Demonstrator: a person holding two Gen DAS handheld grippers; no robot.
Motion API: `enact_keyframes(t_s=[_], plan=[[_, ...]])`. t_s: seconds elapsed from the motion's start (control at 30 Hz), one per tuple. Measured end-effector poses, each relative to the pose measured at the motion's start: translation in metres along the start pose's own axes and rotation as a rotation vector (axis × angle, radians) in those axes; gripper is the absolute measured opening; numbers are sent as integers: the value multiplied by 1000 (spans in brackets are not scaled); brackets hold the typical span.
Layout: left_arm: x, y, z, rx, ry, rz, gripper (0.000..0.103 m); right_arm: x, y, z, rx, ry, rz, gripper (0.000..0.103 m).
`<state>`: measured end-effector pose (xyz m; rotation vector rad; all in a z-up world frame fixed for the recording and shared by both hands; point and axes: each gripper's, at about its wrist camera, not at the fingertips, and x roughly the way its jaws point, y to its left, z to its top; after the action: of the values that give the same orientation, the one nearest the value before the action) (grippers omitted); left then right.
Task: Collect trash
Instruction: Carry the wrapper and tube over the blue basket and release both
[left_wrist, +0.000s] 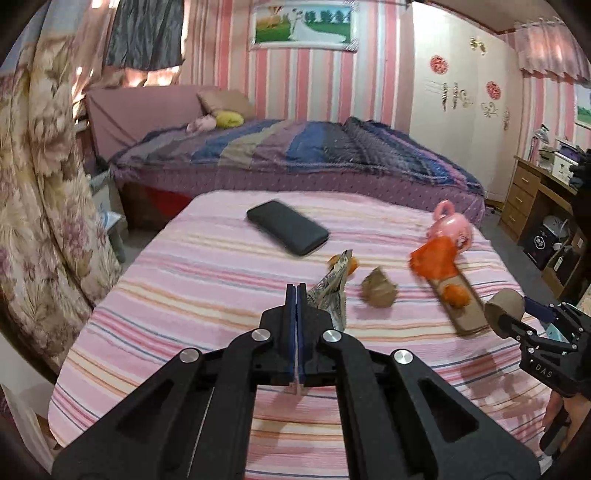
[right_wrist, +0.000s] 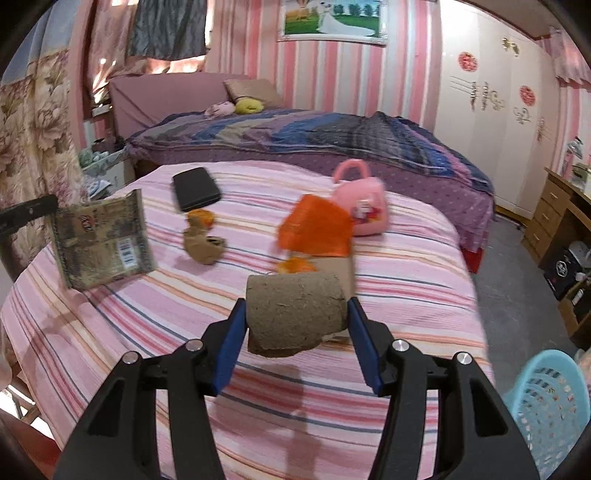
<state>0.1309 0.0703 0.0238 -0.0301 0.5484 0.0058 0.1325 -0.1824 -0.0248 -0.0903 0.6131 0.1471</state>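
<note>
Cardboard tube (right_wrist: 295, 310) raised above striped bed (right_wrist: 332, 406), squeezed between right gripper (right_wrist: 295, 325) jaws. Printed wrapper (right_wrist: 103, 243) hangs in air, pinched in left gripper (left_wrist: 296, 295), jaws fully closed. Crumpled paper (right_wrist: 203, 247), orange scraps (right_wrist: 317, 229) lie on bed. Blue basket (right_wrist: 550, 406) alongside, lower right.

On the striped bed (right_wrist: 388, 295) around the pink toy handbag (right_wrist: 360, 206): one black phone (right_wrist: 195, 188), one orange wrapper (right_wrist: 317, 229), one crumpled brown paper wad (right_wrist: 203, 245). Held near it: one cardboard tube (right_wrist: 295, 314), one printed wrapper (right_wrist: 101, 243). One blue basket (right_wrist: 550, 410) off the bed, nearer than the handbag.
</note>
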Motion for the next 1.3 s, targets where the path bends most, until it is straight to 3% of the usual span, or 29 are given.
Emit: enact_keyframes(t_s=[0.3, 0.57, 0.97, 1.3], plan=[[-9, -47, 6, 34, 0, -4, 0, -29, -64, -12, 17, -15, -90, 54], [-25, -127, 10, 82, -36, -64, 0, -60, -135, -32, 104, -37, -183, 54], [-61, -270, -6, 176, -53, -283, 0, -104, -238, -77, 243, -35, -361, 54], [-74, -356, -33, 215, -8, -436, 0, -120, -288, -104, 308, -20, -419, 54]])
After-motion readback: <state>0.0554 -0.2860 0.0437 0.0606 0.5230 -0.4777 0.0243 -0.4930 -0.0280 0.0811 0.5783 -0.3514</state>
